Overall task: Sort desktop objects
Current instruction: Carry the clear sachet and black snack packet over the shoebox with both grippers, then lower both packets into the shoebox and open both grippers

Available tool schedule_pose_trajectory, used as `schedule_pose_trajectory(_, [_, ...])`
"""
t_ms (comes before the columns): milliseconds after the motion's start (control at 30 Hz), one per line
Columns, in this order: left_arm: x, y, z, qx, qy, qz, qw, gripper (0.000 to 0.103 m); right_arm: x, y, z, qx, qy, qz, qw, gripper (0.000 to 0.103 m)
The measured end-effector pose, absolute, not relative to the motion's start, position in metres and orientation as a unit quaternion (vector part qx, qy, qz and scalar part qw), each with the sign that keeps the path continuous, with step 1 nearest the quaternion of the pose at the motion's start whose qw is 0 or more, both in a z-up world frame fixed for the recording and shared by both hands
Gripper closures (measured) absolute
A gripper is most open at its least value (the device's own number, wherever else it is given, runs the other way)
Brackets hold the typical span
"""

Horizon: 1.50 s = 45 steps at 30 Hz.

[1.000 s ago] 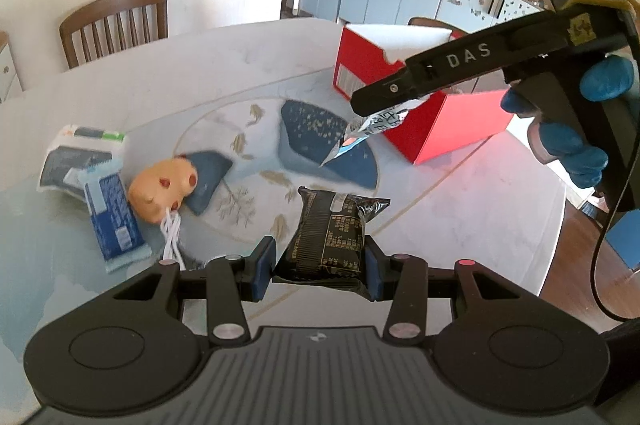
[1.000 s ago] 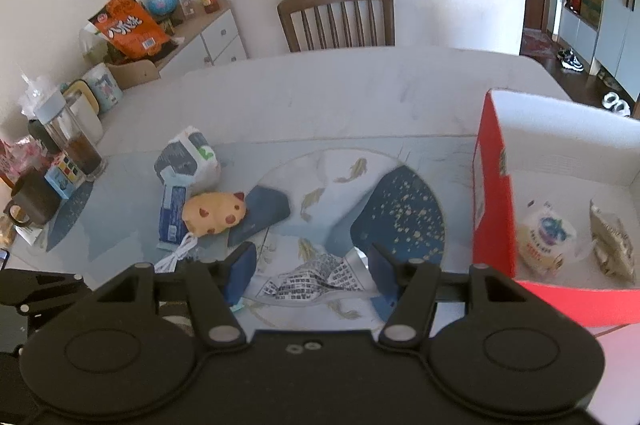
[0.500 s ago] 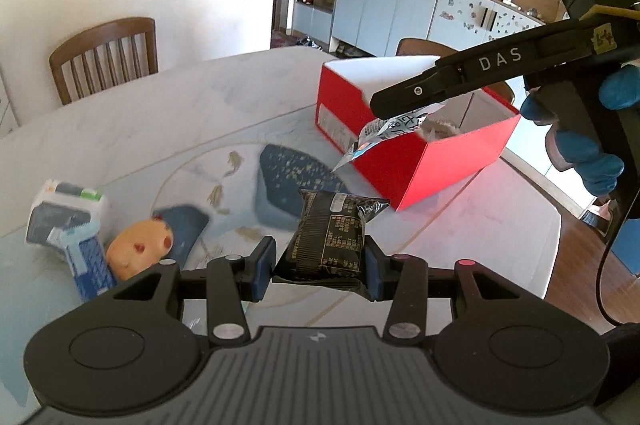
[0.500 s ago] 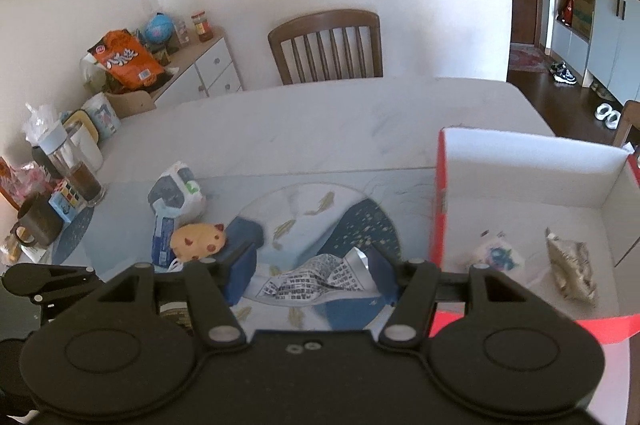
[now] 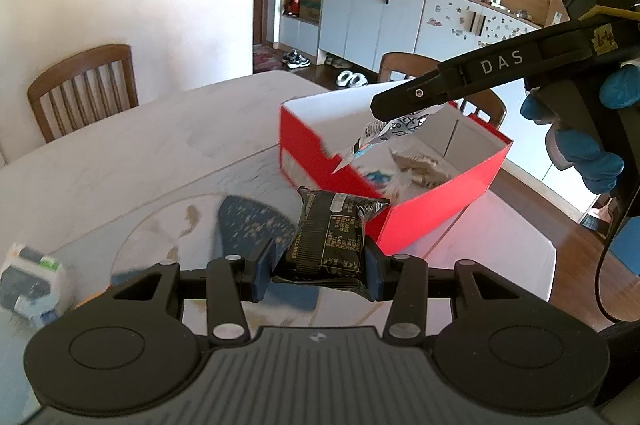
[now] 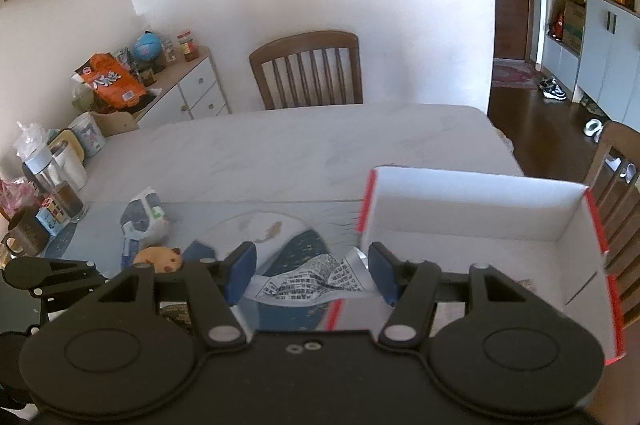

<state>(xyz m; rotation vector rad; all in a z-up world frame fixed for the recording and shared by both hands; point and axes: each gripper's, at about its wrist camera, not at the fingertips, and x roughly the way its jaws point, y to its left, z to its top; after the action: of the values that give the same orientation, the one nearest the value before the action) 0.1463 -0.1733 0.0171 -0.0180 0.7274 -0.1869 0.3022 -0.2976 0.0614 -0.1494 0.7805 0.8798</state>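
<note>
The left gripper pinches a black packet between its blue pads; the packet stands upright, its face covered in fine gold print too small to read. It hangs above the patterned mat, close to the near corner of the red box.

The right gripper pinches a crumpled silver wrapper printed with dense black text that cannot be made out. In the left wrist view that wrapper dangles over the open box, under a finger arm lettered "DAS", and a yellow tag farther back on the tool carries a handwritten mark that looks like "64". A hand in a blue glove grips the tool's handle.

Inside the white-lined box lie a brownish packet and a blurred white one with blue on it.

Left on the table, beyond the grippers, sit a tan plush toy and a white-and-blue tissue pack, near each other. Farther left stand a dark mug and a jar.

Behind the table is a wooden chair. On the sideboard by the wall stands an orange bag with white characters, unreadable here, and a small globe.
</note>
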Motion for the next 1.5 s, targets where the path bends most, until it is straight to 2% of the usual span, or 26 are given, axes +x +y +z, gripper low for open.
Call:
schedule_pose_trajectory(867, [0.252, -0.273, 0.01, 0.03, 0.379, -0.122, 0.917, 0.059, 0.387, -0.394, 0.048, -0.051, 0.375, 0.368, 0.849, 0.041])
schedule_pose_trajectory(1500, [0.317, -0.302, -0.016, 0.095, 0.426, -0.126, 0.891, 0.059, 0.438, -0.388, 0.016, -0.065, 0.404, 0.328, 0.852, 0.041])
